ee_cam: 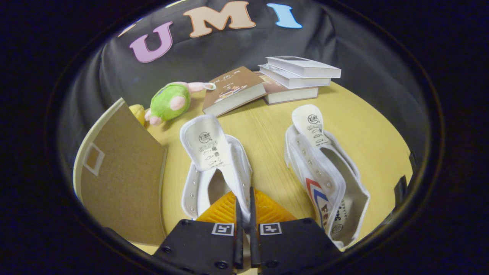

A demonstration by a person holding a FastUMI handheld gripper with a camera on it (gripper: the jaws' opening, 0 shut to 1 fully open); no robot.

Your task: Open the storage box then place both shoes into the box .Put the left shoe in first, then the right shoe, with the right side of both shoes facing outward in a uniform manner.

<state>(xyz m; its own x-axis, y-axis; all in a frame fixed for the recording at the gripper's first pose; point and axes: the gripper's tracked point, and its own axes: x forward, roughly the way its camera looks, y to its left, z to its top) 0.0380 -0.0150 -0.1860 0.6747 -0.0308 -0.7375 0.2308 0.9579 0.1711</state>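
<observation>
Two white high-top shoes stand on the yellow wooden table (267, 133), tongues pulled up. My gripper (244, 208) is shut on the right collar wall of the nearer shoe (214, 160), which sits directly ahead of the fingers; one finger is inside the shoe opening, the other outside. The second shoe (324, 172), with red and blue stripes on its side, lies to the right of the fingers, apart from them. The brown cardboard storage box (122, 179) stands to the left of the held shoe, its flap or wall upright; its inside is hidden.
Beyond the shoes lie a brown book (233, 89) and a stack of three books (296, 78). A green and pink plush toy (170, 101) rests behind the box, next to a yellow object (137, 113). Bare tabletop lies between the two shoes.
</observation>
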